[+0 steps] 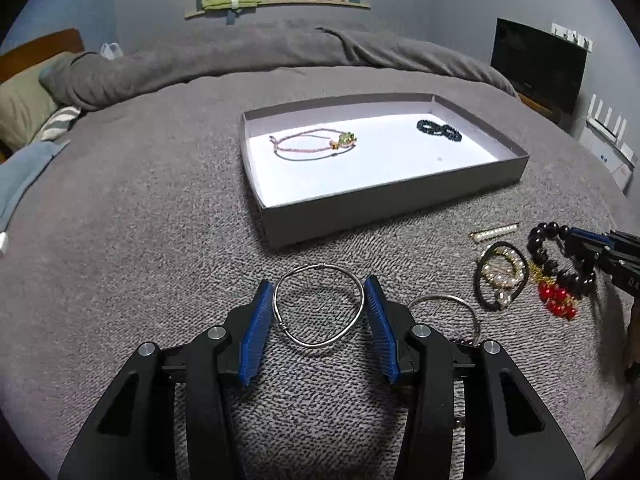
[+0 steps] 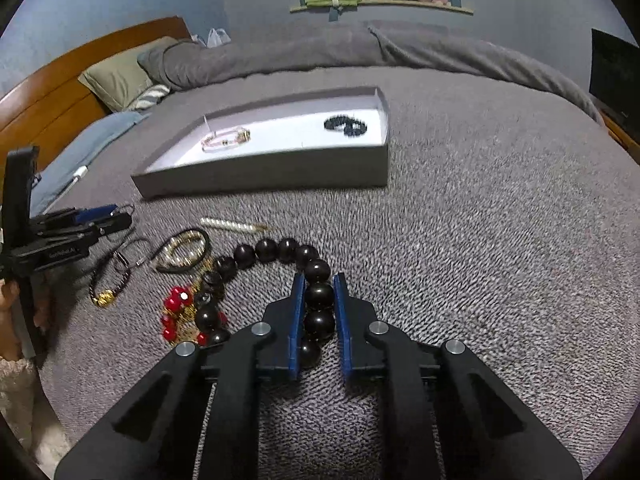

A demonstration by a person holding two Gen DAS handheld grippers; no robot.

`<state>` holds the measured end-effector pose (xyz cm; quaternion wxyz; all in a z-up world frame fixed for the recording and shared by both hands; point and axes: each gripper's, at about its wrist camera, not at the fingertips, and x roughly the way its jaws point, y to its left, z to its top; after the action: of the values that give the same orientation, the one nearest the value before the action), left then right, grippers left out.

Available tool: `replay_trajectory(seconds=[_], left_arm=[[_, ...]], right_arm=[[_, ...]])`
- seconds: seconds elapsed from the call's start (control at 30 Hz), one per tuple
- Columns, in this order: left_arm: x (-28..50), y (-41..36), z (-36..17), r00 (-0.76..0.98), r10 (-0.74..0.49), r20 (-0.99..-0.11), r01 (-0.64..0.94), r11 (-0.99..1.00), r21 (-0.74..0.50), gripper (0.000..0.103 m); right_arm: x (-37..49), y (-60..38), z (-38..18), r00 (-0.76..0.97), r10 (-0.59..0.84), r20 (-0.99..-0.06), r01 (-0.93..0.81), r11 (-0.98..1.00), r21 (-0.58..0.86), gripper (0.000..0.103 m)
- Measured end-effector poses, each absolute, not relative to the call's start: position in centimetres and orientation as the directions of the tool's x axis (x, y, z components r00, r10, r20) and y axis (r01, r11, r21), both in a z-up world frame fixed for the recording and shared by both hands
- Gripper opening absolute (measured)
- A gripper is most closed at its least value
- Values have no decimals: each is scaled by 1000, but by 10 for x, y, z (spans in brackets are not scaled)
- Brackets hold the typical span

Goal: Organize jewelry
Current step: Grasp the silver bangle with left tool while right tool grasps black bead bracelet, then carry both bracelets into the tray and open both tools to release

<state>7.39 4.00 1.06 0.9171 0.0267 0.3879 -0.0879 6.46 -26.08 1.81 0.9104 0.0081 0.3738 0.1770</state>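
A grey tray with a white floor lies on the bed and holds a pink cord bracelet and a dark beaded bracelet. My left gripper is shut on a silver wire bangle, its blue pads pressing the bangle's two sides. My right gripper is shut on a large black bead bracelet, with a bead clamped between its pads. In the left wrist view the right gripper shows at the right edge, at the black bead bracelet.
Loose jewelry lies on the grey blanket: a second silver bangle, a pearl and black band bundle, a pearl bar clip, red bead earrings and a dark cord bracelet with a gold charm. Pillows and the wooden headboard lie left.
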Motion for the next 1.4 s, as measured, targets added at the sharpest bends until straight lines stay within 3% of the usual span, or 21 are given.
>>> replay_trajectory(seconds=[0.43,0.8,1.07,1.27,1.4], left_arm=[[67,34,53,746,-168,-645,191,981,-34,48],[125,32,94,799,-149,-583,149,988,-48,48],[179,29,62,729,-154,-667,154,986,-59,48],[194,29,34,663,-160,-731,166,984,-65,49],[196,25,23,641,-149,-753,170,984,-50,49]], right_arm=[[64,-270,85,814,274,-512,-264,960,95,14],[128,-254,135,887,258,-383,-239,966,98,14],[178,-223,106,838,333,-433,-308,943,129,14],[202,-229,73,745,422,-516,-340,906,250,14],[207,-227,62,733,370,-570,-299,929,218,14]])
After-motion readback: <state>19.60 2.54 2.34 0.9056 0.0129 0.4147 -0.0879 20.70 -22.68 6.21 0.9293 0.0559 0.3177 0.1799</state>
